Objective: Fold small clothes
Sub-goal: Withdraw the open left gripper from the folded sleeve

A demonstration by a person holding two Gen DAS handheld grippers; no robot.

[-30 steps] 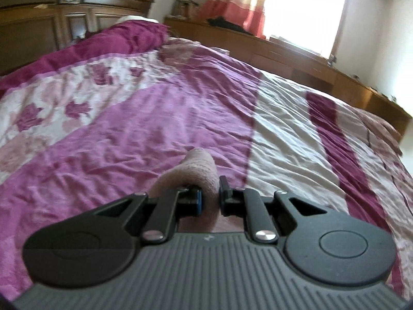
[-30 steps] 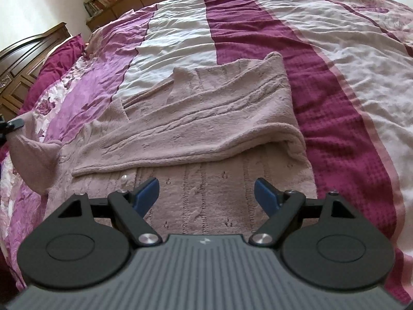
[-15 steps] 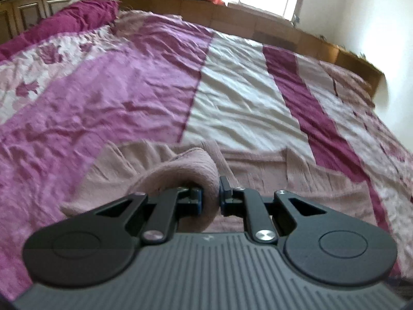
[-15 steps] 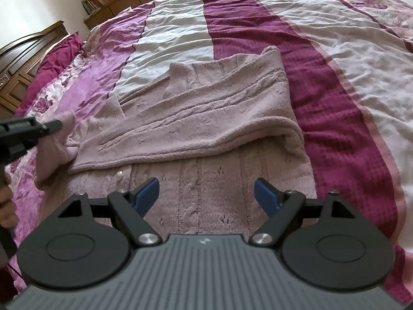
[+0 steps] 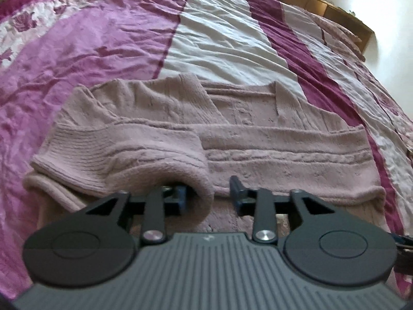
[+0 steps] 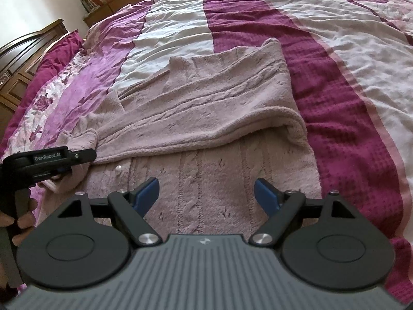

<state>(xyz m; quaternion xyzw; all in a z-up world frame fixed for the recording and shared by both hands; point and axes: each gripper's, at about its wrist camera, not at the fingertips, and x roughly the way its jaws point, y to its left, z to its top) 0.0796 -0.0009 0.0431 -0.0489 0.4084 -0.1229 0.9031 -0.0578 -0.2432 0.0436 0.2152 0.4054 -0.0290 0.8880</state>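
Your dusty-pink cable-knit cardigan point(image 6: 206, 118) is lying flat on the striped purple bedspread point(image 6: 348, 51), both sleeves folded across the chest and small buttons showing down the front. Your left gripper point(image 5: 207, 197) is opening up right now, with the cuff point(image 5: 198, 180) draped loosely between its fingers. Your right gripper point(image 6: 206, 193) hangs wide apart over the hem, gripping nothing.

Both wrist views close above cardigan point(image 5: 258, 139)

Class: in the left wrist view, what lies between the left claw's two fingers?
The rolled cuff of the dusty-pink knitted cardigan's sleeve lies between the opening left claw fingers.
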